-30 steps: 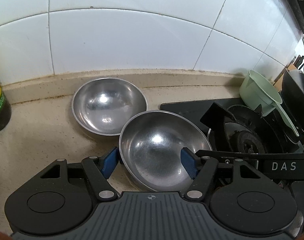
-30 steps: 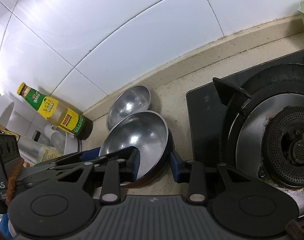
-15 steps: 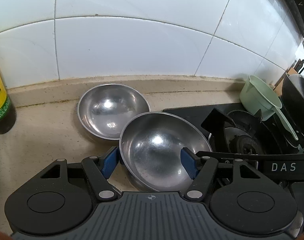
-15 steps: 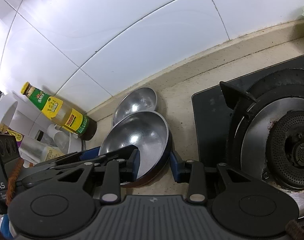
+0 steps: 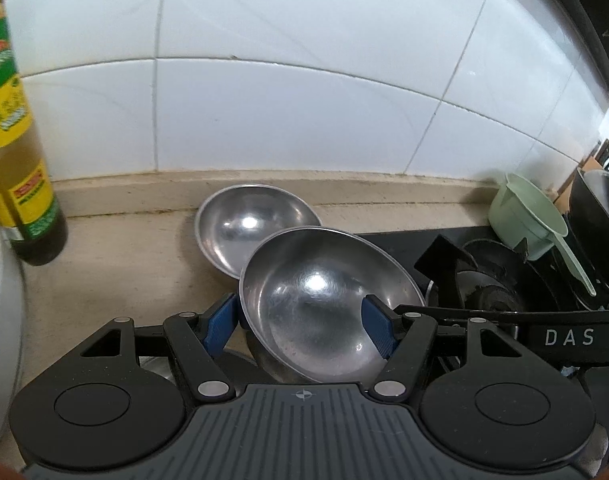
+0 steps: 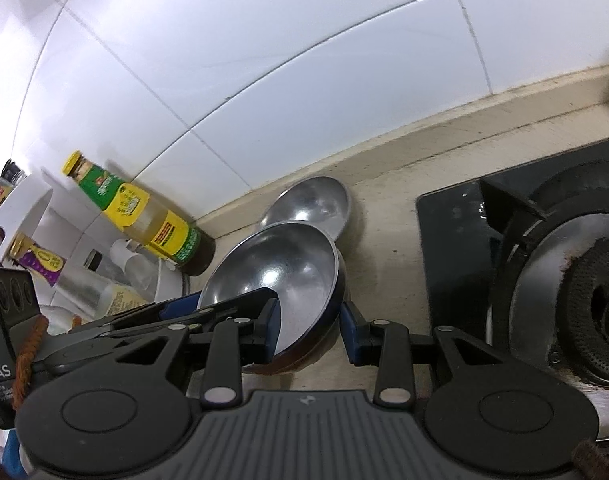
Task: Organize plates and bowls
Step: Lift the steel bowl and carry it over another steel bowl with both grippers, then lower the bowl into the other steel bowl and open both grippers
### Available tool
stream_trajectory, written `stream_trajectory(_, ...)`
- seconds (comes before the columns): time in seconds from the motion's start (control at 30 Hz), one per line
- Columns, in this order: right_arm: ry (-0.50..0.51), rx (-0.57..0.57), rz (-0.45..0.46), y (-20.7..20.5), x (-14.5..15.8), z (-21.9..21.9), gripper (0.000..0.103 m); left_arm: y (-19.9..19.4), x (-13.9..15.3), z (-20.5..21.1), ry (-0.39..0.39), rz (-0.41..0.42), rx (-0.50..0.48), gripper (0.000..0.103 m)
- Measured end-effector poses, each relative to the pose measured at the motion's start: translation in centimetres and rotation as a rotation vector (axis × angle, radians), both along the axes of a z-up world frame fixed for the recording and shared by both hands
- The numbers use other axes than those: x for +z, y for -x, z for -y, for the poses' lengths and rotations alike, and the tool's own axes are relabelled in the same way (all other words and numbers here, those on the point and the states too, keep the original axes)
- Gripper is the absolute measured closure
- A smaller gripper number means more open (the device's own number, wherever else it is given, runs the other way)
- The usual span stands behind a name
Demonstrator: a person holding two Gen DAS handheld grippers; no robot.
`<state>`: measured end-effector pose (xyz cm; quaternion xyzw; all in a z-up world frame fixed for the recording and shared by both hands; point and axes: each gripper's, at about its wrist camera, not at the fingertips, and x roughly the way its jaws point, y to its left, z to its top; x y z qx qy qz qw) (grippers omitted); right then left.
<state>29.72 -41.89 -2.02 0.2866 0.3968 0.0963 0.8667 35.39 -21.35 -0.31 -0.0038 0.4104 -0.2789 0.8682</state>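
Nearest, the left gripper (image 5: 302, 320) and the right gripper (image 6: 310, 330) each clamped opposite sides of the rim of a shallow round steel bowl (image 5: 324, 308), one pad inside and one outside, probably shared so it lifts level, tilted above the beige stone surface (image 5: 116, 264). Just beyond, a smaller round steel bowl (image 5: 252, 228) sat on that surface against the white tiled wall (image 5: 304, 120), likely the nesting spot. A yellow-labelled oil bottle (image 6: 144, 220) stood left, a black gas hob (image 6: 544, 280) right.
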Motion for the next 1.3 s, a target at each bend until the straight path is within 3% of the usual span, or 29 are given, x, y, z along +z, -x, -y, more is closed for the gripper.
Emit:
stream_trajectory(0.57, 0.035, 0.108, 0.043, 0.3, 2.4, -4.5, 0.072, 2.8, 2.0, -4.9, 0.025, 0.047, 0.093, 0.030)
stream_trajectory(1.0, 0.032, 0.164, 0.010, 0.1, 1.5, -7.6, 0.072, 3.7, 1.1, -7.9, -0.001, 0.026, 0.127, 0.031)
stream_trajectory(1.3, 0.052, 0.169, -0.014, 0.6, 0.8, -8.7, 0.072, 3.7, -0.1, -8.8, -0.006, -0.005, 0.101, 0.031)
